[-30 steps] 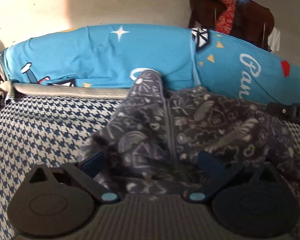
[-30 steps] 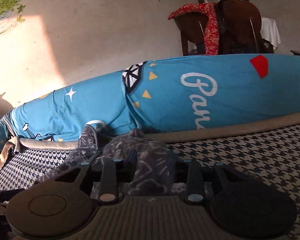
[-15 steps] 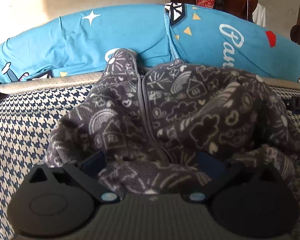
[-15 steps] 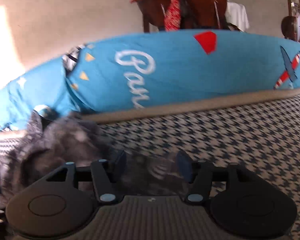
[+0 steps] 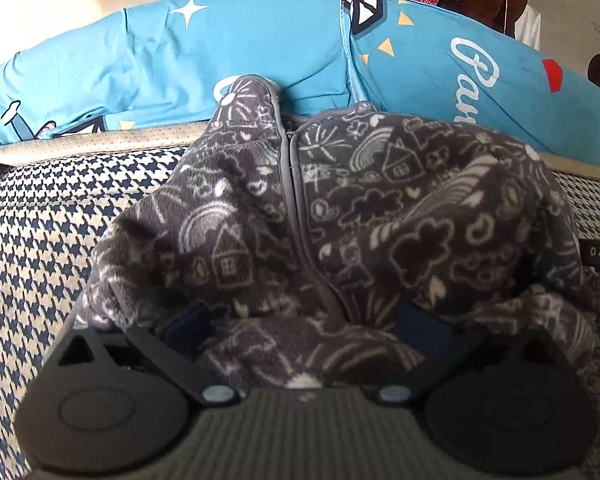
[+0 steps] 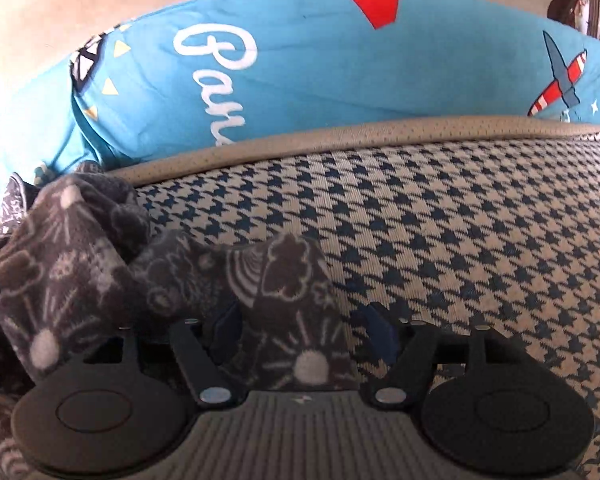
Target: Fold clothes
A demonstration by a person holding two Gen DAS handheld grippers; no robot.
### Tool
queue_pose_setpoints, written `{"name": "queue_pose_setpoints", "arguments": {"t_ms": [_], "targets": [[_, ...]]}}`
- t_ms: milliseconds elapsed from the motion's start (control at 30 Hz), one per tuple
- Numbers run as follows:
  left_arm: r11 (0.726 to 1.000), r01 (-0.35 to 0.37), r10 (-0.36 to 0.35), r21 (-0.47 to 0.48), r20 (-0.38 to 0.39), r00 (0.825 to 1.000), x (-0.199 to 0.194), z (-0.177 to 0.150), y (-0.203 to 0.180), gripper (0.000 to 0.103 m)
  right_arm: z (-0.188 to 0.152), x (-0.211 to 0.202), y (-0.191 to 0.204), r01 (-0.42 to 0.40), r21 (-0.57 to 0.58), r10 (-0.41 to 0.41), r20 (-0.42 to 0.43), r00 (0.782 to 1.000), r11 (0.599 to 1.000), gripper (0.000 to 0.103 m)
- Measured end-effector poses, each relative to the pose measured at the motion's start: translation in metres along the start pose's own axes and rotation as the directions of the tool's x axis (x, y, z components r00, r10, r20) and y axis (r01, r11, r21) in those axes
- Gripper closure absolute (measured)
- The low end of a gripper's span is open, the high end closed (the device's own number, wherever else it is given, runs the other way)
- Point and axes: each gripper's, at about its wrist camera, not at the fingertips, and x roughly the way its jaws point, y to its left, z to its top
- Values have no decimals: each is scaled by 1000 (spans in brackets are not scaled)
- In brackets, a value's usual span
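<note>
Between the fingers (image 5: 186, 326) of the left gripper (image 5: 304, 328) lies a jacket (image 5: 340, 216) of soft, fuzzy fleece, matt grey with pale printed drawings. The gripper bodies are matt black plastic with a ribbed grey panel and small shiny metal rivets. Under the right gripper (image 6: 304, 332) the bed cover (image 6: 480, 232) is a coarse woven houndstooth cloth with a dotted beige edge band. Beyond the fingers, the blue pillow (image 6: 320, 68) is smooth printed cotton-like cloth, slightly creased.
</note>
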Motion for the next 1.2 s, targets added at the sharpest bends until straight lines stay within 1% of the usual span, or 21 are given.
{"name": "queue_pose_setpoints", "arguments": {"t_ms": [167,233,333,400,467,567,667,767,833,900,967,1067,1200], "targets": [[1000,-3,3,4,3,1000,0,0,-1,0,-3,7,0,-5,10,5,-22,1000,1000,34],[1000,-5,5,7,5,1000,0,-1,-1,0,-3,7,2,-14,9,14,-20,1000,1000,38],[1000,-8,8,7,7,1000,-1,-1,-2,0,-3,6,7,-34,-3,34,-17,999,999,56],[1000,-11,10,8,10,1000,-1,-1,-4,0,-3,3,10,-46,-9,46,-7,999,999,79],[1000,-13,13,10,15,1000,-2,-2,-5,0,-2,0,13,-47,-21,47,10,999,999,85],[1000,-9,9,11,22,1000,-4,-1,-6,0,4,-12,3,1,28,-3,74,997,1000,87],[1000,14,-14,10,28,1000,-6,-1,-9,0,10,-24,-9,48,86,-60,138,989,995,88],[999,41,-42,20,34,999,-9,-1,-14,0,16,-36,-21,91,145,-119,197,973,985,88],[997,66,-68,37,39,997,-12,-3,-19,0,21,-44,-29,117,186,-160,234,959,975,89],[994,88,-91,62,46,995,-16,-6,-25,0,25,-52,-37,141,228,-202,269,942,963,93],[991,109,-113,77,46,993,-19,-8,-29,0,25,-54,-44,158,259,-226,260,939,953,97],[987,137,-141,89,42,989,-23,-10,-34,0,26,-55,-54,183,304,-260,238,936,935,97],[988,133,-137,79,42,990,-30,-10,-34,0,26,-57,-68,216,362,-304,207,930,907,97]]}}
